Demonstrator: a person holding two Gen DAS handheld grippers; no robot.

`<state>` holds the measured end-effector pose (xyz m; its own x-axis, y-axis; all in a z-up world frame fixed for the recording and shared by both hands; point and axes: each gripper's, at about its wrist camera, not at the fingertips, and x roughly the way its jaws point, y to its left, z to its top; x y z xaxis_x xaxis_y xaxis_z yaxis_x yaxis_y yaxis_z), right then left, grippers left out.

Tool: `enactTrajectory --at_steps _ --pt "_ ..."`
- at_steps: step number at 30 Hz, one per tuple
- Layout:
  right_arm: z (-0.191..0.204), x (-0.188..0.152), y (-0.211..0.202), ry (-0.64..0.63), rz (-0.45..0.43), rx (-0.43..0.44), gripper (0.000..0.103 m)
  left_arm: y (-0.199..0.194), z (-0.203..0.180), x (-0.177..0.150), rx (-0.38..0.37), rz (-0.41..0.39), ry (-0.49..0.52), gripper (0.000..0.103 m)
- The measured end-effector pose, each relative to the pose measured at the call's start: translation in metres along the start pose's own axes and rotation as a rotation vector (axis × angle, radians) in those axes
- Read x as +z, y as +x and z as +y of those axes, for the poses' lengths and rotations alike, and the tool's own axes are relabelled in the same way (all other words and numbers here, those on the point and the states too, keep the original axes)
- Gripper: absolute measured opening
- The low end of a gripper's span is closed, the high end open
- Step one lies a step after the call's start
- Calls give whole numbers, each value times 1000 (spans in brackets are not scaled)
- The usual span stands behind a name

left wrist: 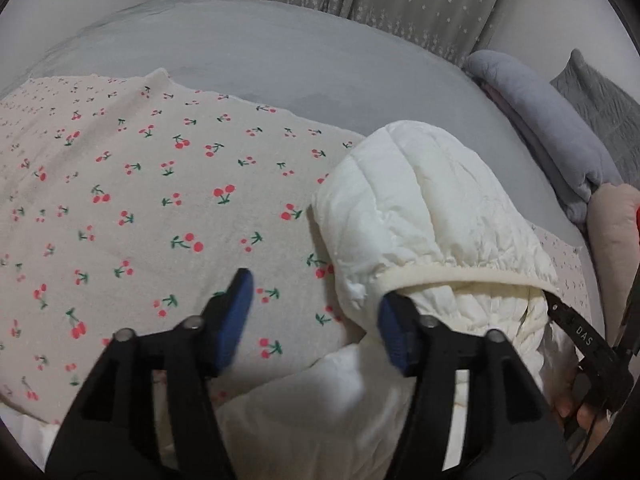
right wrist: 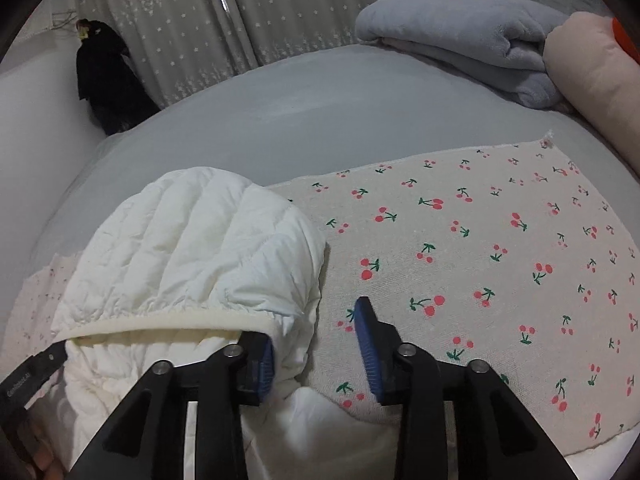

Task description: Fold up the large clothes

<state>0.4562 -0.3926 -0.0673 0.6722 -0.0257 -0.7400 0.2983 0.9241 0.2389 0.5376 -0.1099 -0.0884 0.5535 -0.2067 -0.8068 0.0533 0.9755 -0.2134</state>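
1. Between the blue pads of the left gripper [left wrist: 314, 322] lies only cherry-print cloth [left wrist: 160, 200] and a white fold of the garment; the jaws stand spread, nothing pinched. Its right-hand pad touches, or nearly touches, the hood rim; contact cannot be confirmed.
2. Right gripper [right wrist: 316, 346]: jaws likewise apart, released. Its left-hand finger sits against the hood's edge, the right-hand finger over the cherry cloth. No grasp seen.
3. Task item: one white quilted hooded jacket [left wrist: 432, 216]. The hood lies ahead and to the right of the left fingers, ahead and to the left of the right fingers, opening with cream binding facing the grippers. More white fabric runs beneath both grippers, so the body is nearer than the fingertips and mostly out of view.
4. Progress (judgement): the hood appears laid flat over the cloth; whether sleeves or body are folded cannot be told. Hood tuck-in and body folds probably remain.
5. Beyond the fingers: one cherry-print cloth spread on one grey bed [right wrist: 280, 112].
6. Farther, to the right: one folded grey blanket [right wrist: 460, 36], one pink cushion [right wrist: 588, 64].
7. Farthest: star-patterned curtains [right wrist: 280, 12]; one dark garment [right wrist: 108, 84] at the wall.
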Motion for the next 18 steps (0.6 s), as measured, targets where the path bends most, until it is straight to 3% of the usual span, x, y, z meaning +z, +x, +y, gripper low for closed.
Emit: enactTrajectory --at_steps 2,6,11,14,16,18 --pt "-8 0 -6 18 19 21 58 -10 1 4 7 49 7 77" --pt "-25 5 -18 78 92 104 72 -24 10 26 -118 133 -79 81" --pt "-31 8 -35 157 113 240 79 -10 2 53 -146 184 -65 83" --pt "-32 10 -38 160 127 275 80 -3 -2 53 -160 268 -69 83" --pt "-29 9 -38 131 145 246 80 -3 -11 43 -65 354 9 83" --pt "-26 8 -35 98 168 177 82 -5 -12 36 41 350 31 83"
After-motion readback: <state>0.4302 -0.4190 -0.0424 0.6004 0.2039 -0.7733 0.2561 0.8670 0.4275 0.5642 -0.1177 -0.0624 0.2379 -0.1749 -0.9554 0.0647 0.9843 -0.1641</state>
